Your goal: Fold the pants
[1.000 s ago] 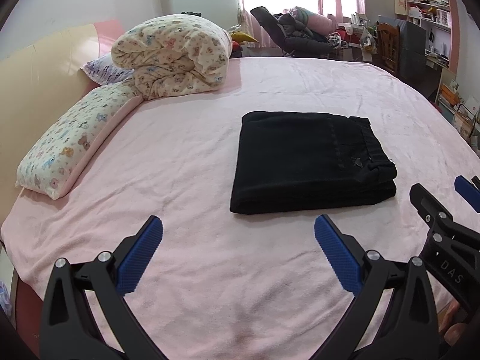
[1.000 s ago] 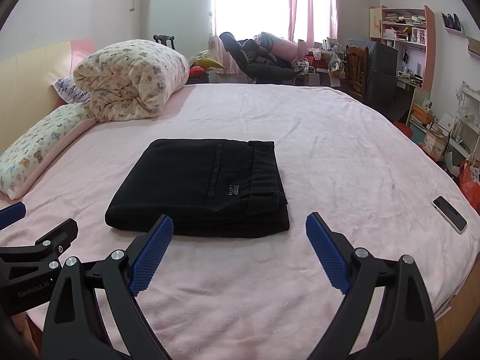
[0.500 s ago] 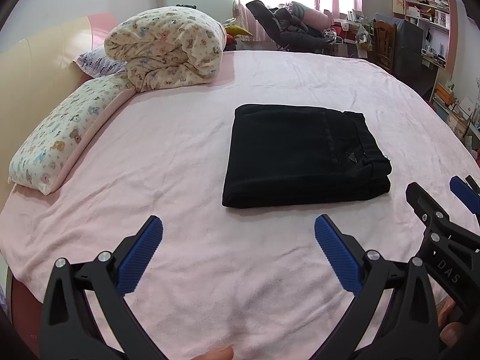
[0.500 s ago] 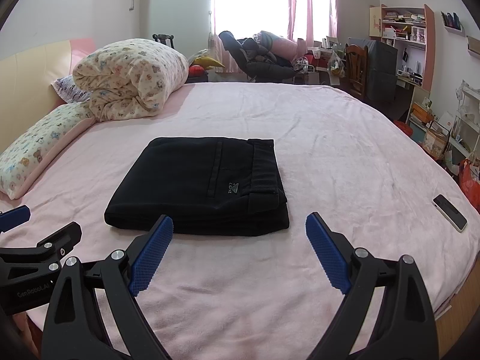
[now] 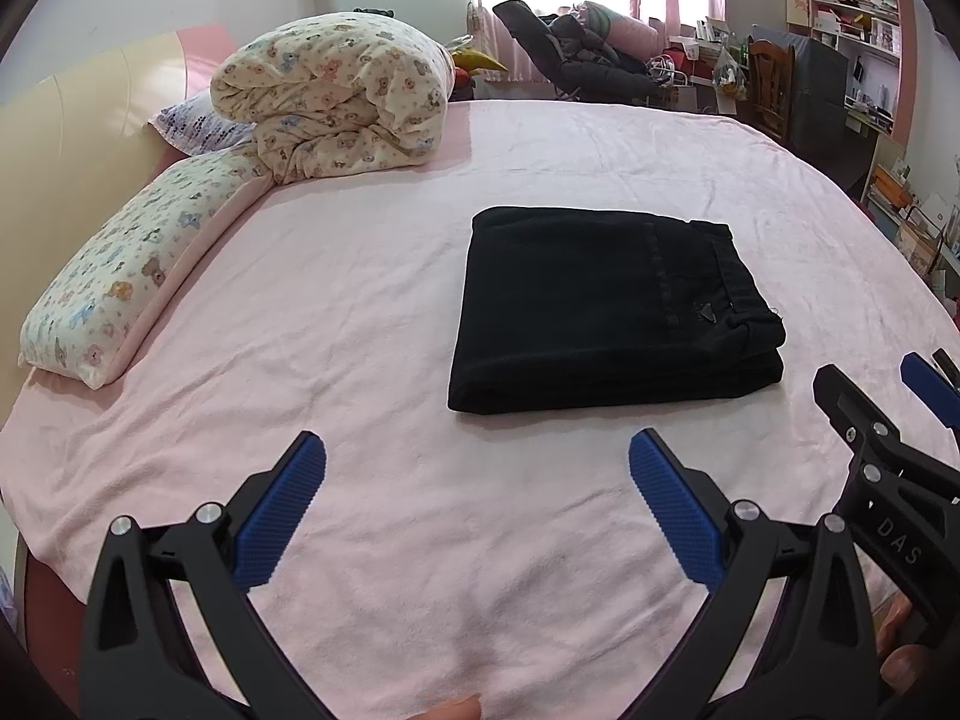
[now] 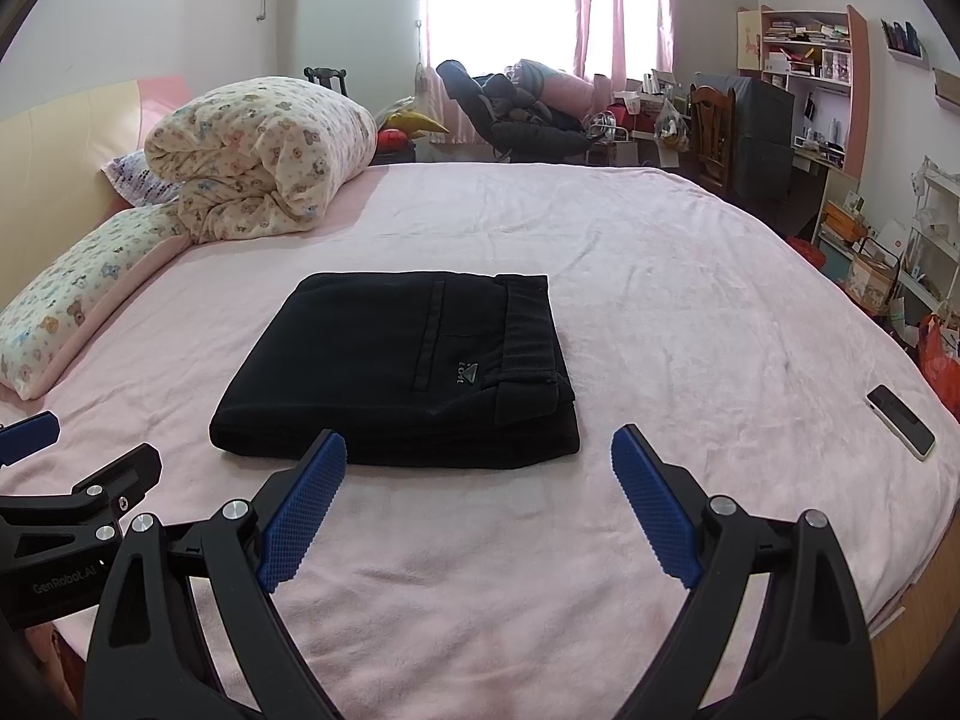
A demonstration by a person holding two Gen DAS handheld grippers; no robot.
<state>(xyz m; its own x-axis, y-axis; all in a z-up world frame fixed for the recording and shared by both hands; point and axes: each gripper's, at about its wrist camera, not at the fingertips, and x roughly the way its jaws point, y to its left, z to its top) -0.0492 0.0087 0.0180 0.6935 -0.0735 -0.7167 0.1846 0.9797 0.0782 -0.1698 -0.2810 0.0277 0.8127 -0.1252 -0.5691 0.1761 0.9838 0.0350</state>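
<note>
Holding both tools off the black pants (image 6: 396, 369) | left gripper (image 5: 477, 501) and right gripper (image 6: 479, 501) spread wide, empty | since a second ago we rise slightly; pants unmoved, folded mid-bed (image 6: 690, 276) | we judge folding done.

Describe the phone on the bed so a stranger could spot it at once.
Start at the wide pink bedspread and pass the folded black pants in its middle. Near the bed's right edge lies a slim dark rectangular phone with a pale rim, the only small hard object on the cover.
</note>
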